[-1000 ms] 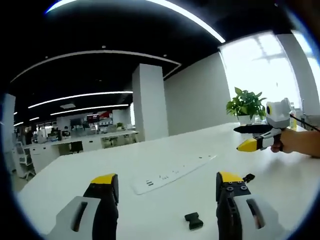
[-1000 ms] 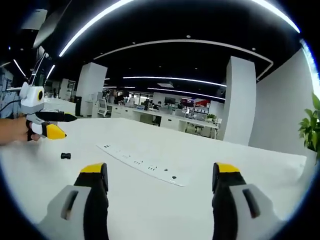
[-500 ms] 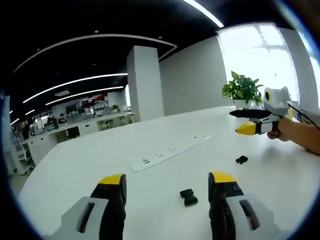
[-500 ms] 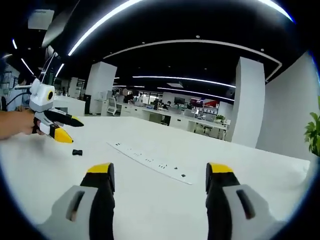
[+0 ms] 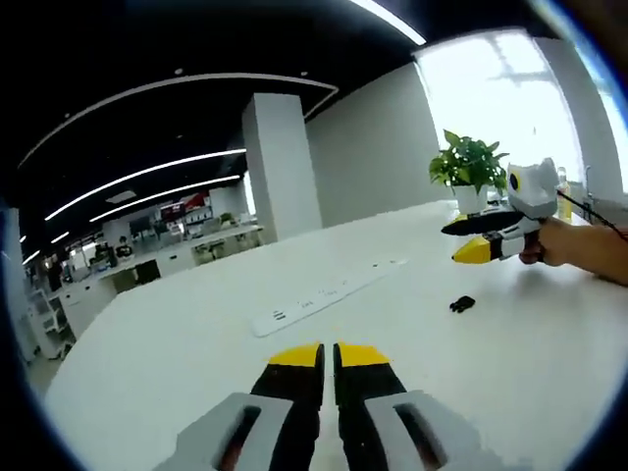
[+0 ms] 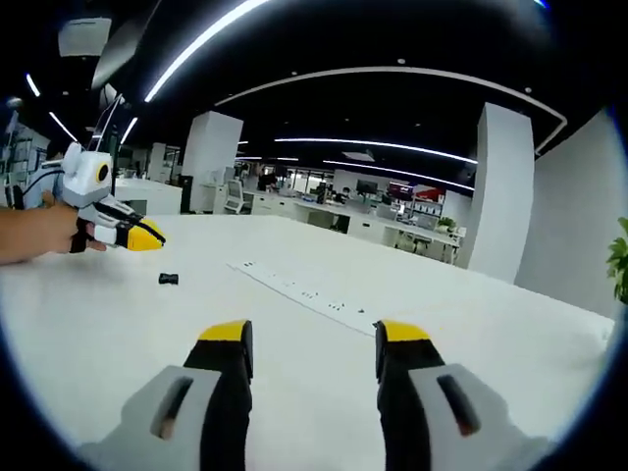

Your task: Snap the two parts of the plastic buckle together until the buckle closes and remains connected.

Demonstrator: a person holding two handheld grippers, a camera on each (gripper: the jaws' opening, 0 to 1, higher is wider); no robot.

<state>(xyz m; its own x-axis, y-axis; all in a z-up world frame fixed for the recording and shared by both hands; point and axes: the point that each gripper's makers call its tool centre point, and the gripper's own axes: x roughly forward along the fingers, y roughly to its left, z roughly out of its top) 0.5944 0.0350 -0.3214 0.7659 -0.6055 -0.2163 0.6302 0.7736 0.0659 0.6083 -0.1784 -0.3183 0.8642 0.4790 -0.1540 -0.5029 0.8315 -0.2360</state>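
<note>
Buckle parts on white table, both tongs above the tabletop.

Item 1: my left gripper (image 5: 328, 355), jaws pressed together, yellow tips nearly touching, nothing visible between them; whether they pinched a buckle part I could not tell. Item 2: my right gripper (image 6: 312, 336), jaws apart, holding nothing. Item 3: one black buckle part (image 5: 461, 304) lay on the white table (image 5: 177, 363), ahead and to the right of my left gripper's tips, near below the right gripper where it entered that view from the right, apart from it. Item 4: a black buckle part (image 6: 169, 279) lay ahead and to the left of my right gripper, just below the left gripper held in my hand (image 6: 39, 232). Item 5: a white power strip (image 5: 319, 297) lay flat beyond both tongs. Item 6: a potted plant (image 5: 469, 169) stood at the far table edge.
</note>
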